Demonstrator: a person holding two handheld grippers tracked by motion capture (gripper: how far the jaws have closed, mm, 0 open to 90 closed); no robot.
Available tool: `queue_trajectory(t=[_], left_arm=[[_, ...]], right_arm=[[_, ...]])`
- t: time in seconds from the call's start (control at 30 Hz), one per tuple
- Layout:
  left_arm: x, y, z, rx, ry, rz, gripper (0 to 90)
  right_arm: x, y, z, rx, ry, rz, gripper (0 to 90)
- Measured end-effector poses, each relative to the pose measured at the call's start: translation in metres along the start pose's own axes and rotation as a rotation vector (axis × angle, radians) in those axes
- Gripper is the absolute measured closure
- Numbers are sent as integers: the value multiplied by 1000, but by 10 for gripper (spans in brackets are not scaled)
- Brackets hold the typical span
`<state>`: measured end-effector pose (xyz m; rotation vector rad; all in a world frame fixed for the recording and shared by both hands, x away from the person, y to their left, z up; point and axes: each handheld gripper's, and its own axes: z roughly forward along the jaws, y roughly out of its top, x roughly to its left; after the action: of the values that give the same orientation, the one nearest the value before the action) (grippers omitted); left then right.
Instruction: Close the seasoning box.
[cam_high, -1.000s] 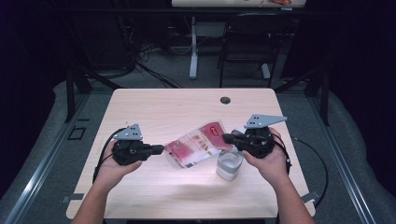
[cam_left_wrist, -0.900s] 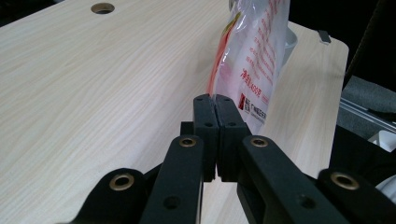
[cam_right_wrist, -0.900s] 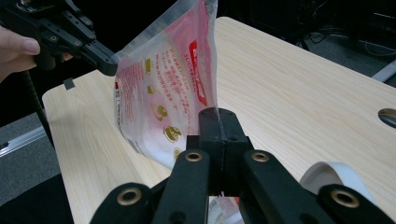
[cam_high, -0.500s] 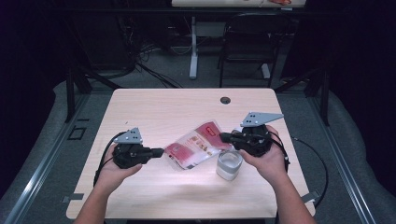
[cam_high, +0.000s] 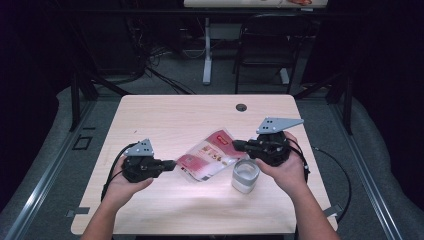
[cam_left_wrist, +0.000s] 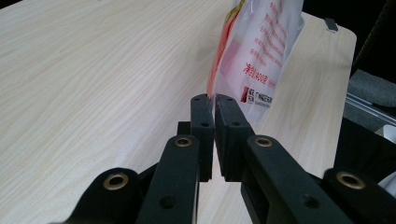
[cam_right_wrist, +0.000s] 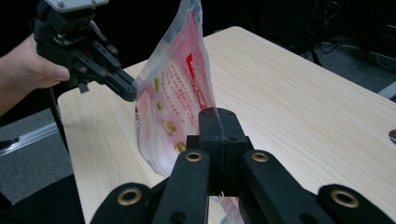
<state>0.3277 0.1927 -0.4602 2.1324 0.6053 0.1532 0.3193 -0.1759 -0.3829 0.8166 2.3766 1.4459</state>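
Now keep both hand-held grippers — left (cam_high: 170, 163), right (cam_high: 239, 145) — clamped on the red-and-white plastic snack pouch (cam_high: 207, 156) — left jaws have just eased slightly, so re-pinch.

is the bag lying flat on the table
No, the bag hangs upright above the table, gripped at opposite edges by the right gripper and the left gripper.

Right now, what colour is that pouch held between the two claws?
The pouch is clear plastic printed in red and white with red lettering, best seen in the right gripper view.
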Motion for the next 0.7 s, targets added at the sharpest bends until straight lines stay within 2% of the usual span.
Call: queue_trajectory(t=[0.33, 0.7], left_arm=[[1, -3, 1, 7, 3, -5, 863], [5, -11, 8, 42, 2, -11, 861]], right_arm=[[2, 6, 0, -24, 58, 9, 900], [7, 9, 10, -13, 60, 2, 900]])
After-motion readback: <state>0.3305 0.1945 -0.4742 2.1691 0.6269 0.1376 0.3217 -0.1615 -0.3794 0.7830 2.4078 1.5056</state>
